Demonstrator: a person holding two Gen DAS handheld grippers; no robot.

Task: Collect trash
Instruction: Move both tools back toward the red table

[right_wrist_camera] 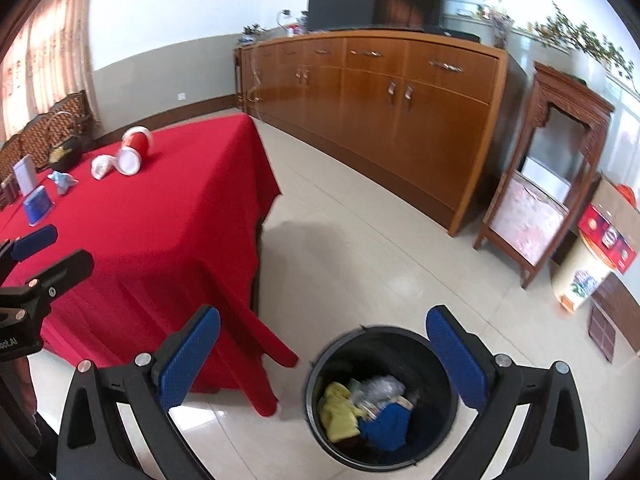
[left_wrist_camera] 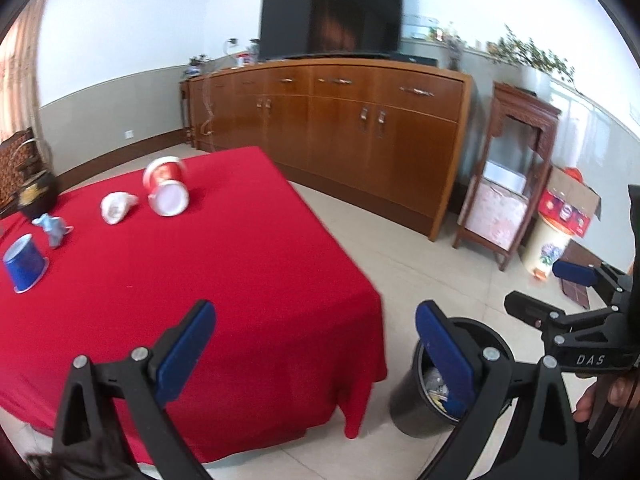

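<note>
Red-covered surface point(left_wrist_camera: 224, 248) holds cups and crumpled paper point(left_wrist_camera: 116, 207); with both grippers' fingers wide open and empty, I would reach my left gripper point(left_wrist_camera: 316, 354) there while the bin point(right_wrist_camera: 382, 396) waits below the right gripper point(right_wrist_camera: 324, 364).

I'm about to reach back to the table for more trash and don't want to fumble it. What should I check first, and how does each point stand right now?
1. Left hand-held gripper open and empty: ok.
2. Right hand-held gripper open and empty: ok.
3. Black trash bin upright on the floor beside the table corner, room left inside: ok.
4. Trash left on the red tablecloth: red paper cup on its side, crumpled white paper, crumpled blue scrap, upturned blue cup: not ok, uncollected.
5. Whether the cups are empty: cannot tell.
</note>
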